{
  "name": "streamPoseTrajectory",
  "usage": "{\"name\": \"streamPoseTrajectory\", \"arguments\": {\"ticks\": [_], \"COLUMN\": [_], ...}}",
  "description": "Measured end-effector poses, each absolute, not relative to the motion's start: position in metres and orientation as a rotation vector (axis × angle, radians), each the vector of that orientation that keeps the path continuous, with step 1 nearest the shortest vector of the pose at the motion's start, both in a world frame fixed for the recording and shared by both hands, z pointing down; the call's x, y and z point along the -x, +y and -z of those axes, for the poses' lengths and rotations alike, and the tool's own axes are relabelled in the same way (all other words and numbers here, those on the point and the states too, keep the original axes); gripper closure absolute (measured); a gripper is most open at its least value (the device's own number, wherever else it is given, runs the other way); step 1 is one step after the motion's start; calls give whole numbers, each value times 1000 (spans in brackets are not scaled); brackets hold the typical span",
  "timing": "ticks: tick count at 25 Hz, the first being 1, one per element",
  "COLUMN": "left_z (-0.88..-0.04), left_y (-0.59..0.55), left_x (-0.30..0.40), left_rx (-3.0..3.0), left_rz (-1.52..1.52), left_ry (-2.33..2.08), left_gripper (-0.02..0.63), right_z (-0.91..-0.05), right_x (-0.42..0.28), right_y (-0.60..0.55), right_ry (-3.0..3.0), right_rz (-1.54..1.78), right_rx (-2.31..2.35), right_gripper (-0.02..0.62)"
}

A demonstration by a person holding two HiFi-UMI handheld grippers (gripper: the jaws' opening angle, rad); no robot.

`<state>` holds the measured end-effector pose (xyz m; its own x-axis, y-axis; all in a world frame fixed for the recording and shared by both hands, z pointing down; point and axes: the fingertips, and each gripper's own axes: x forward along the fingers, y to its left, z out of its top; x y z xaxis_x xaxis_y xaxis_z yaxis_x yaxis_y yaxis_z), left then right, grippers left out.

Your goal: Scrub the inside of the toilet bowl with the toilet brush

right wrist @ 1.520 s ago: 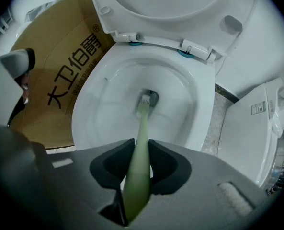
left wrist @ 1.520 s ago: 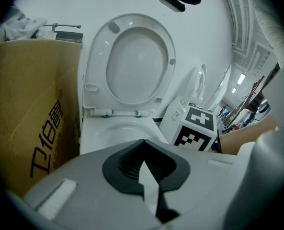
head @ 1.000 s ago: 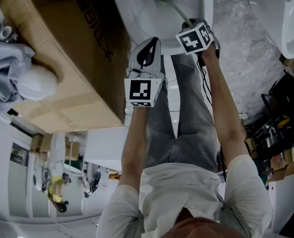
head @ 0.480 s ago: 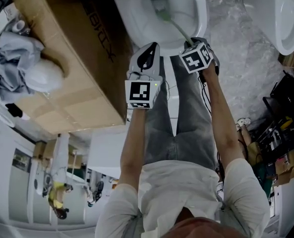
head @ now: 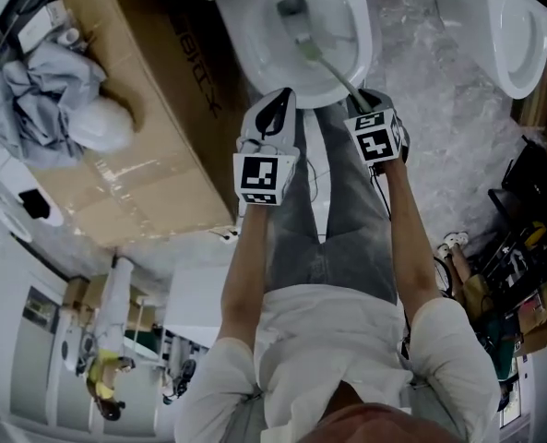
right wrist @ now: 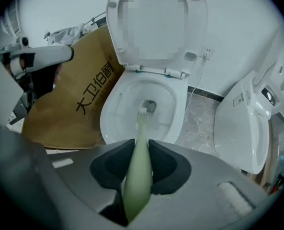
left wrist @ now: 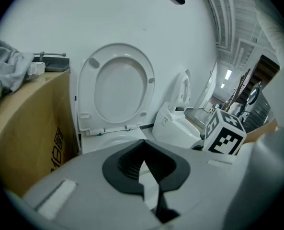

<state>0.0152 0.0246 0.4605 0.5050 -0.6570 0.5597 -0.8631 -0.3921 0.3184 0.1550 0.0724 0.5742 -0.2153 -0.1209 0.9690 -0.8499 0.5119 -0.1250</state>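
**Task item.** The toilet brush (right wrist: 138, 143) is a pale green wand. Its small bristle head lies low in the toilet bowl (right wrist: 112, 110), just short of the drain opening. Whether the bristles touch the porcelain cannot be told.

**Grip.** The right hand-held gripper (right wrist: 138, 169) is clamped on the thick end of the handle, with a dark pad on each side. In the head view it hangs over the front rim of the bowl, and the handle slopes away from it into the basin.

**Left side.** The left hand-held gripper (left wrist: 144, 172) has its jaws drawn together on nothing. It is held just beside the right one and aimed at the raised seat lid (left wrist: 114, 91).

**Surroundings.** A cardboard box (head: 130, 118) stands close against the bowl's left side. A second toilet (head: 517, 30) stands well apart to the right.

**Assessment.**
- Scrubbing appears to be in hand.
- Good practice would be to press the bristles against the wall and sweep round the basin and up under the rim.
- The grip is far from the head, so the handle may pivot between the pads under side load. Moderate pressure and short strokes are advised.
- The handle should be kept clear of the front rim.
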Motion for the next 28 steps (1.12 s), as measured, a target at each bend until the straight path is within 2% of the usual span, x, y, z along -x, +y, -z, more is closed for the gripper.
{"name": "streamPoseTrajectory", "arguments": {"ticks": [16,28], "left_z": [-300,-193], "left_y": [23,30], "left_x": [-2,19], "left_rx": [-2350,-2480], "left_rz": [-414,-348], "left_ry": [-1238,-1270], "left_gripper": [589,589], "right_z": [-346,-222], "right_x": [-143,-121], "right_y": [54,45], "right_ry": [-2006,-2295], "right_rz": [-727,-553], "right_rx": [-1084,-1167], "right_gripper": [500,502]}}
